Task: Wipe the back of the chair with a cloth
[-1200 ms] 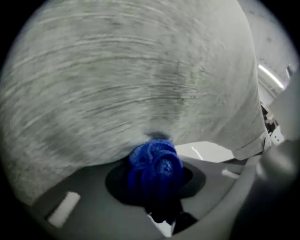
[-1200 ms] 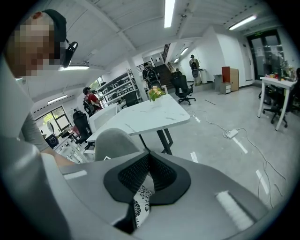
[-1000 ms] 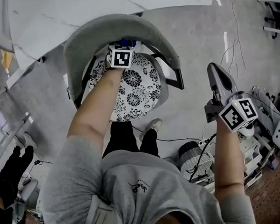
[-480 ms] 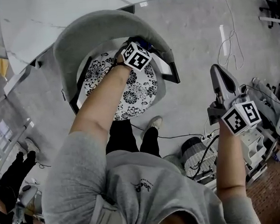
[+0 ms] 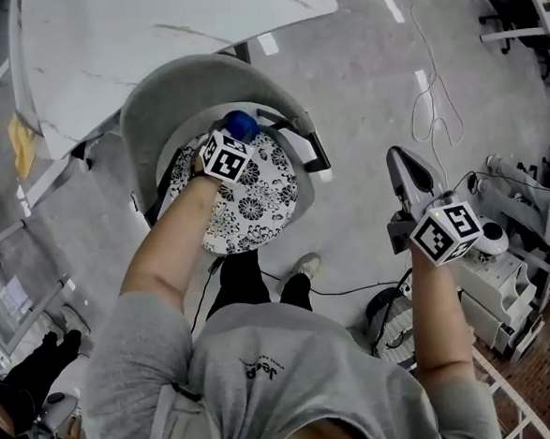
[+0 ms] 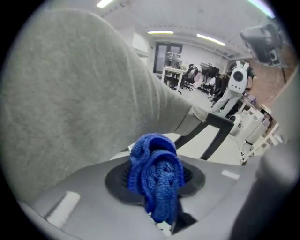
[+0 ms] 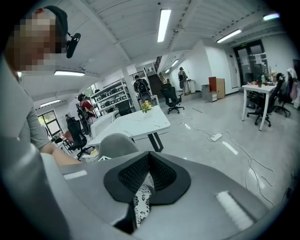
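My left gripper (image 5: 238, 134) has its 2 jaws clamped on a bunched blue cloth (image 6: 157, 176), which bulges out past the tips. It sits inside the curve of the chair's grey backrest (image 5: 167, 85), above the patterned seat cushion (image 5: 256, 210). My right gripper (image 5: 400, 161) hangs well off to the side over bare floor, jaws pressed together with nothing in them.

I judge the wiping to be under way on the inner face of the backrest. To do it well I'd press the wad flat onto the fabric rather than let its tip skim. I'd follow the curve in long overlapping sweeps and keep the hard jaw tips off the upholstery. The wad is small against so broad a backrest, so many passes will be needed. The chair could shift under a push, and the idle right gripper could steady it.

The head view gives me the layout: cloth, backrest, seat, and the white table (image 5: 149, 26) beyond. It can't show the grip. The left gripper view shows that, with the backrest filling its left side, though I cannot tell from it whether cloth and fabric touch. Only the right gripper view shows its own jaws closed, with the chair (image 7: 114, 143) small in the distance.
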`<state>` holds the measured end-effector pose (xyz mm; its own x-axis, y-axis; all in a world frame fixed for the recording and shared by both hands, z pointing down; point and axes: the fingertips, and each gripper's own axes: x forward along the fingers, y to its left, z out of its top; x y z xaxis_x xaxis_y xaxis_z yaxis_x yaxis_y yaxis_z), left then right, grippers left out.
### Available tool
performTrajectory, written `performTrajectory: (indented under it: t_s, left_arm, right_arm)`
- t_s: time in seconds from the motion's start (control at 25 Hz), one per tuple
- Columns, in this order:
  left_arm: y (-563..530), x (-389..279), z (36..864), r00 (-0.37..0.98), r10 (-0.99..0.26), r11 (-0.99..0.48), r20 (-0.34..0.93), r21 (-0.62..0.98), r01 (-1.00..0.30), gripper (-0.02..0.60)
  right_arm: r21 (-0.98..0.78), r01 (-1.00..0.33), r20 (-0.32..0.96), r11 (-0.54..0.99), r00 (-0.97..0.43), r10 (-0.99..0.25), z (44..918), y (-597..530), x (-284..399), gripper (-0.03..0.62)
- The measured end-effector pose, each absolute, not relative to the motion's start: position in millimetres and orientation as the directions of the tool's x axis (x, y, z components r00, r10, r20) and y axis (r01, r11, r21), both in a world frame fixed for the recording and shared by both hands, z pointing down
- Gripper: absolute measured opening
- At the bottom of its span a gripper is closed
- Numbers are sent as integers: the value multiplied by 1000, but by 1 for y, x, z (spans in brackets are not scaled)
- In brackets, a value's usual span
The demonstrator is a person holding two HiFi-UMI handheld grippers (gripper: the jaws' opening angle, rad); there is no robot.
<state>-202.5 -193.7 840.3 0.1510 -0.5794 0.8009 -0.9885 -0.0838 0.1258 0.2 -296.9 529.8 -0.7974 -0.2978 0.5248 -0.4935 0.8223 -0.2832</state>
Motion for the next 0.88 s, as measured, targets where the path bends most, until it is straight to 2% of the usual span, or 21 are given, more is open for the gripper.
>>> performTrajectory:
  t_s: [0.12, 0.32, 0.64, 0.88]
  left_arm:
    - [-170, -202, 792, 145, -613, -50, 777, 145, -988, 173]
    - [-169, -172, 700, 166, -691, -94, 703, 140, -986, 173]
    - [-187, -35, 526, 321, -784, -232, 532, 228, -946, 173]
    - [-205, 68, 417, 422, -810, -382, 407, 180, -906, 173]
  right_arm:
    - [-285, -502, 497, 817, -806, -322, 509, -293, 22, 3]
    - [-266, -527, 440, 808, -811, -384, 460, -292, 75, 3]
    - [-251, -585, 357, 771, -796, -489, 370, -277, 208, 3]
    - [-225, -621, 285, 751, -779, -558, 310, -251, 300, 3]
